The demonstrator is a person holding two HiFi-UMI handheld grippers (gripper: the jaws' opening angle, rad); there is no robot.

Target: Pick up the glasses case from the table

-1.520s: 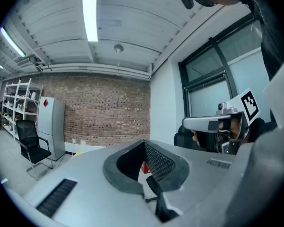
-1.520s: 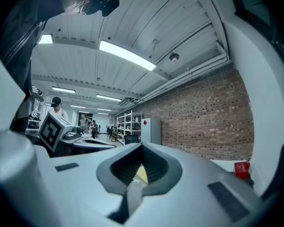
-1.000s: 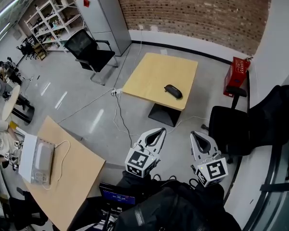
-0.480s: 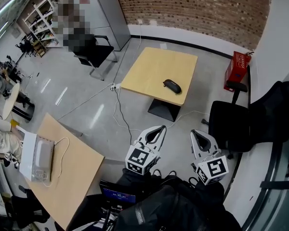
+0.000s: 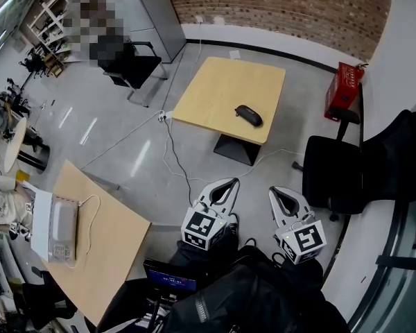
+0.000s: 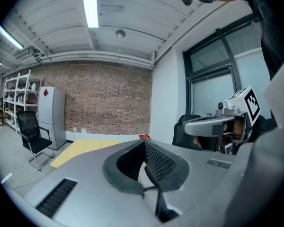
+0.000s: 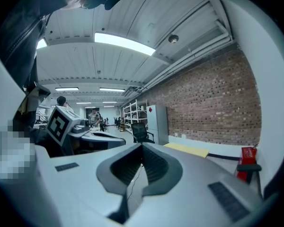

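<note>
The dark glasses case (image 5: 248, 115) lies on the square wooden table (image 5: 222, 92) across the room, near its right front edge. Both grippers hover side by side low in the head view, far short of the table and pointing toward it. My left gripper (image 5: 233, 182) (image 6: 144, 143) has its jaws together with nothing between them. My right gripper (image 5: 272, 191) (image 7: 142, 145) is shut and empty too. The table (image 6: 85, 148) (image 7: 187, 149) shows as a yellow slab in both gripper views; the case is not visible there.
A black office chair (image 5: 336, 179) stands right of the path to the table, with a red box (image 5: 343, 92) behind it. Another chair (image 5: 128, 64) and a grey cabinet (image 5: 156, 12) stand far left. Cables (image 5: 170, 158) trail over the floor. A second wooden table (image 5: 97, 255) holds a white device (image 5: 55, 227).
The table and case sit a little higher in the head view than before. Both grippers stay shut and side by side, hardly shifted in the picture.
</note>
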